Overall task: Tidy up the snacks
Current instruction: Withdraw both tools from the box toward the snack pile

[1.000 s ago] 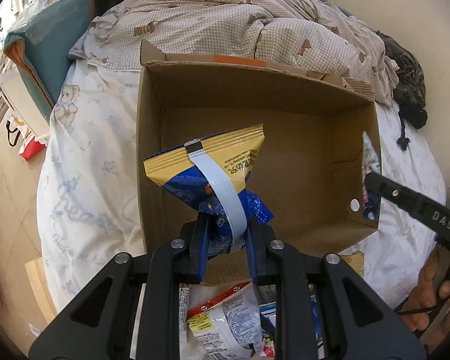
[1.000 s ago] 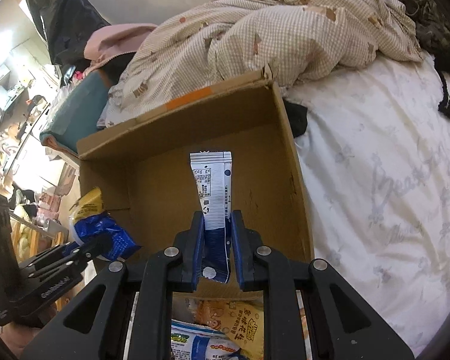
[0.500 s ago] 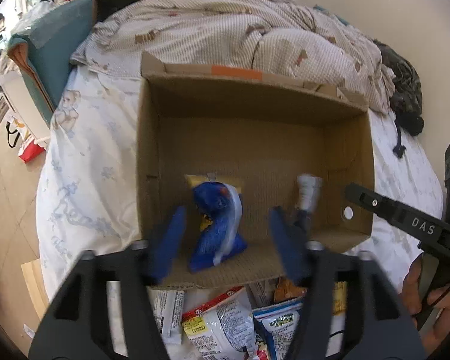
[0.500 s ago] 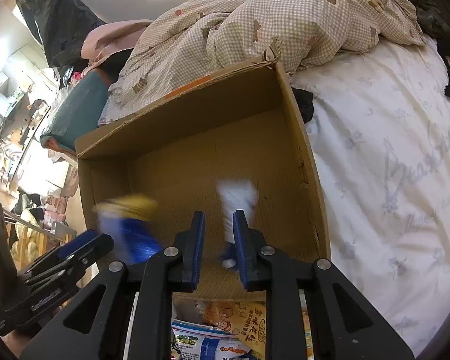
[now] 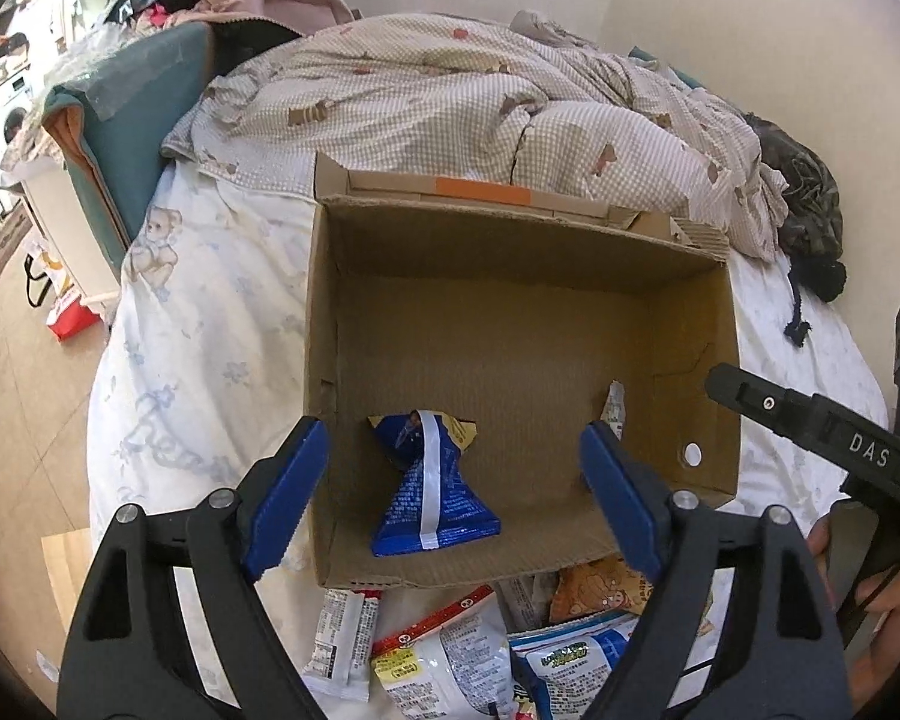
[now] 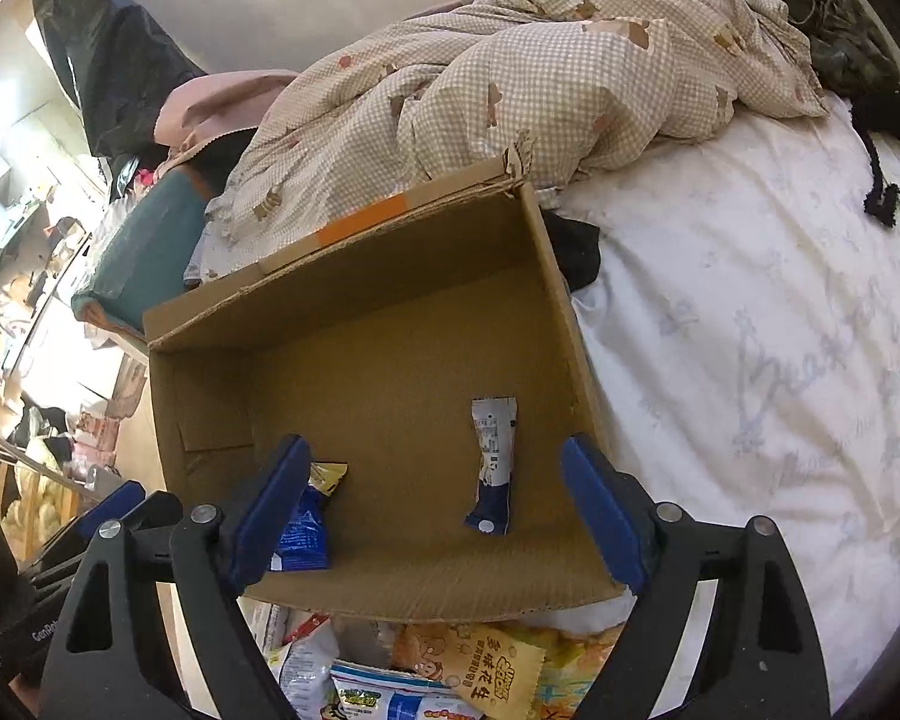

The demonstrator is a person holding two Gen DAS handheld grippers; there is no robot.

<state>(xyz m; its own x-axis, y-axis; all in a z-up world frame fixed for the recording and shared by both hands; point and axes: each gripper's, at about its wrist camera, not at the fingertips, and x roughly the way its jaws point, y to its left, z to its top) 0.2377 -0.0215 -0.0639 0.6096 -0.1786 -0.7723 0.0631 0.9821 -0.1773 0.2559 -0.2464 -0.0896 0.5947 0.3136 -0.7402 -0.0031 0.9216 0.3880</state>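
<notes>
Snacks lie in the box: a blue bag left, a white sachet right. Both my tongs, left and right, are opening, nothing between them. "DAS" marks one arm.

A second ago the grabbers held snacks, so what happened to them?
Both let go. The blue and yellow snack bag dropped from the left gripper into the cardboard box; the white and blue stick packet dropped from the right gripper. Both sets of fingers are opening, empty. The box stayed put.
</notes>
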